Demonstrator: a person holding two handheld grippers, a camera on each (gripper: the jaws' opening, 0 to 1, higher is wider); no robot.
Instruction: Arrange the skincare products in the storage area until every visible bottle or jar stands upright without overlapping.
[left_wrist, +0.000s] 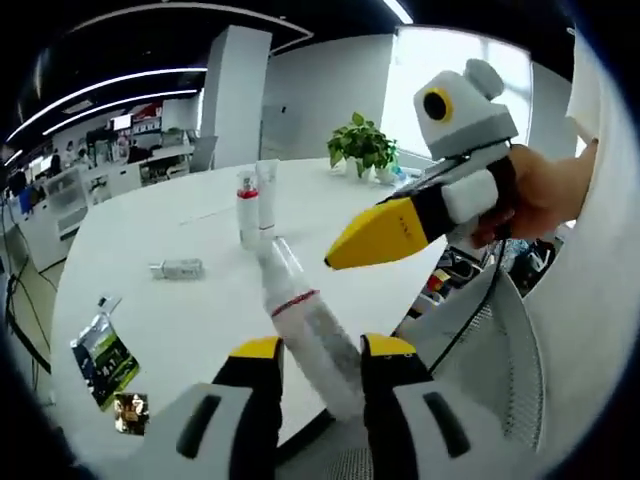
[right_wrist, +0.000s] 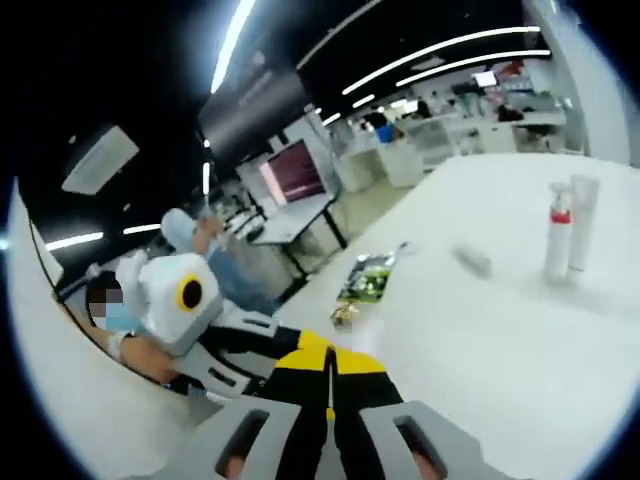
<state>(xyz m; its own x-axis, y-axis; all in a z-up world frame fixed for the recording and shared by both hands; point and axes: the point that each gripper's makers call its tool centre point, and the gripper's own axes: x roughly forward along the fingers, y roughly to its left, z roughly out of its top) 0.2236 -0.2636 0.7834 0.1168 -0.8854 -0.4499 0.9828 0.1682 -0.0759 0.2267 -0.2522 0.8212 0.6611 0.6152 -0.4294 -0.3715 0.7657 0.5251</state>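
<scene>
**Left gripper view: bottle held lengthwise, pointing at the standing pair**

Left gripper view has the left gripper (left_wrist: 322, 352) closed on a clear bottle with a red band (left_wrist: 305, 318), its yellow-tipped jaws pressing either side of the lower body. The bottle's long axis runs away from the jaws, up and slightly left across the picture, so it lies tilted well off upright, its far end aimed toward the two products already standing on the white round table (left_wrist: 190, 330): a pump bottle with a red collar (left_wrist: 247, 208) and a white tube (left_wrist: 267, 193) just beside it. Setting the held bottle down calls, I judge, for rolling the wrist until that axis is vertical, then placing it near the pair without touching them.

A small clear bottle (left_wrist: 178, 268) lies on its side, well to the left of the held one and nearer the left gripper than the right, so it looks the likely next pick. The right gripper (left_wrist: 340, 258) hangs above the table's right edge, held in a hand (left_wrist: 545, 190), its yellow jaws pressed together with nothing between them; the right gripper view shows the same tips (right_wrist: 329, 372) together.

A green snack packet (left_wrist: 103, 355) and a small dark wrapper (left_wrist: 131, 412) lie near the table's front left edge. No brand, label or writing can be read on anything; it is all too small or blurred.
</scene>
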